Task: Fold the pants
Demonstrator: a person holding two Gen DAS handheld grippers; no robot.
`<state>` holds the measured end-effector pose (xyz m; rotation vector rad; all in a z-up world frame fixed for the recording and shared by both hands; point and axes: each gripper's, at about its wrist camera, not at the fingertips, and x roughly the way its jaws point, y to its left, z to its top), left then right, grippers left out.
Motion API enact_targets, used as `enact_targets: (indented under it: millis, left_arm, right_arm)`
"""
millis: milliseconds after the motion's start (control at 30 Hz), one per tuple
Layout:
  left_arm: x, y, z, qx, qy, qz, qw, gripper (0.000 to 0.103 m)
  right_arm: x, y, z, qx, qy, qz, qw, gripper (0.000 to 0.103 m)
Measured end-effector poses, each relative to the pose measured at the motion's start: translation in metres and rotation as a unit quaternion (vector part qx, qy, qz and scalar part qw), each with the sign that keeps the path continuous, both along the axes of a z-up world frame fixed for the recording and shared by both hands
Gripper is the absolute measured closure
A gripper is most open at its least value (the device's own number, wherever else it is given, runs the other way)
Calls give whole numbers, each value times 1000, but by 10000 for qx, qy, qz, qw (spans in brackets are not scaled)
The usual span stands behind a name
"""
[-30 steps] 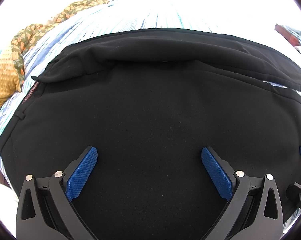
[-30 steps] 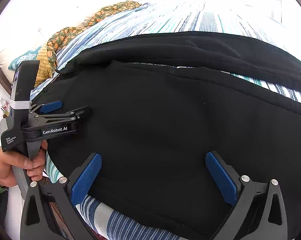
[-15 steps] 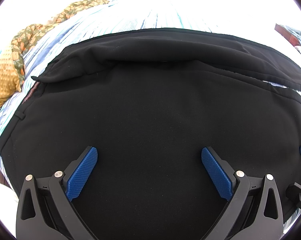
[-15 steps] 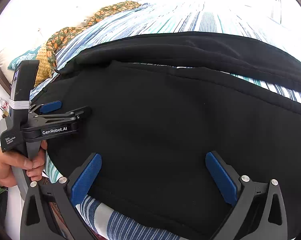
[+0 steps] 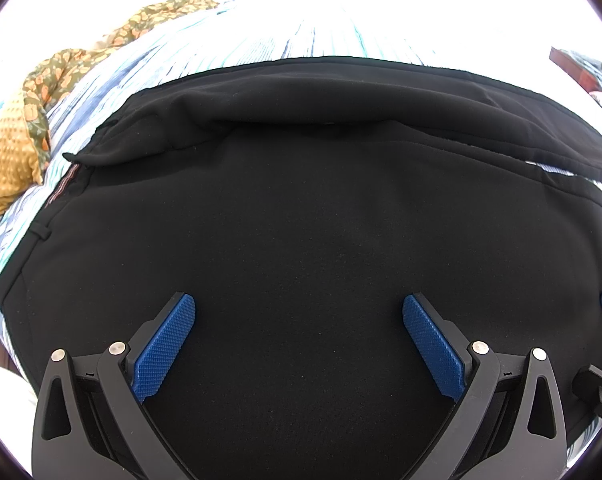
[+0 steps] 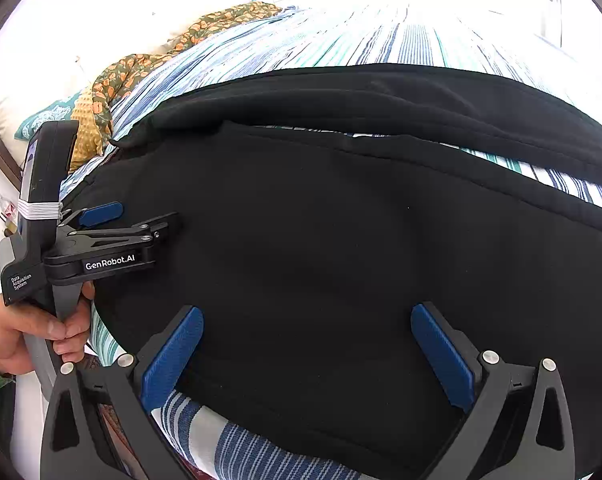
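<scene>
1. Left gripper (image 5: 299, 320): jaws spread wide, holding nothing. It hovers over the pants (image 5: 301, 240), with black cloth filling the gap between its blue pads (image 5: 165, 344); contact with the cloth cannot be told.

2. Right gripper (image 6: 307, 344): jaws likewise spread wide and holding nothing. It stands over the near hem side of the pants (image 6: 321, 260), and its left pad overlaps the near edge where the striped bed sheet (image 6: 229, 444) shows beneath.

3. Pants: spread flat on the bed, long axis running left to right across both views. Waistband end lies to the left of the pants' middle, legs run off to the right. The two legs lie side by side, near and far, with a thin strip of sheet showing between them on the right.

4. Key relation: the pants lie directly ahead of and under both grippers. The left gripper, seen from the right wrist view (image 6: 141, 224), sits at the waistband end; the right gripper is further along the near leg. Judgement: a lengthwise fold, near leg onto far leg, would start from the near edge, which the right gripper is closer to.

5. Room: open striped sheet beyond the far edge of the pants. A patterned yellow cloth (image 5: 25, 136) lies past the waistband end, apart from the pants.
</scene>
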<state>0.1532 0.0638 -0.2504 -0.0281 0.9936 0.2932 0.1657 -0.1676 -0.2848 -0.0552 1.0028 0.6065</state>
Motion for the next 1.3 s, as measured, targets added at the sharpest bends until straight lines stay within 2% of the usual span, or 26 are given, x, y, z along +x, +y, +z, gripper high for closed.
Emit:
enact_targets:
  millis: [667, 833, 900, 1000, 1133, 1200, 1300]
  left_arm:
    - [0, 0, 0, -3, 2, -7, 10000, 0]
    - [3, 11, 12, -303, 361, -133, 9988, 1]
    - [0, 20, 21, -442, 310, -68, 9985, 1]
    - [-2, 41, 35, -546, 32, 220, 9983, 1]
    - [10, 77, 46, -758, -203, 686, 9946, 1]
    - [21, 93, 47, -691, -234, 901, 9933, 1]
    - [34, 111, 47, -349, -299, 1144, 9924, 1]
  right_arm:
    - [1, -5, 2, -35, -7, 4, 10000, 0]
    - [7, -7, 13, -215, 284, 98, 9993, 0]
    - [13, -17, 19, -199, 510, 140, 9984, 1]
    - [26, -51, 30, -283, 720, -72, 9970, 1]
    - [56, -137, 45, -272, 964, -974, 9902, 1]
    - [77, -193, 47, -340, 1191, -1702, 9776, 1]
    - [109, -267, 53, -666, 1397, -2724, 9497, 1]
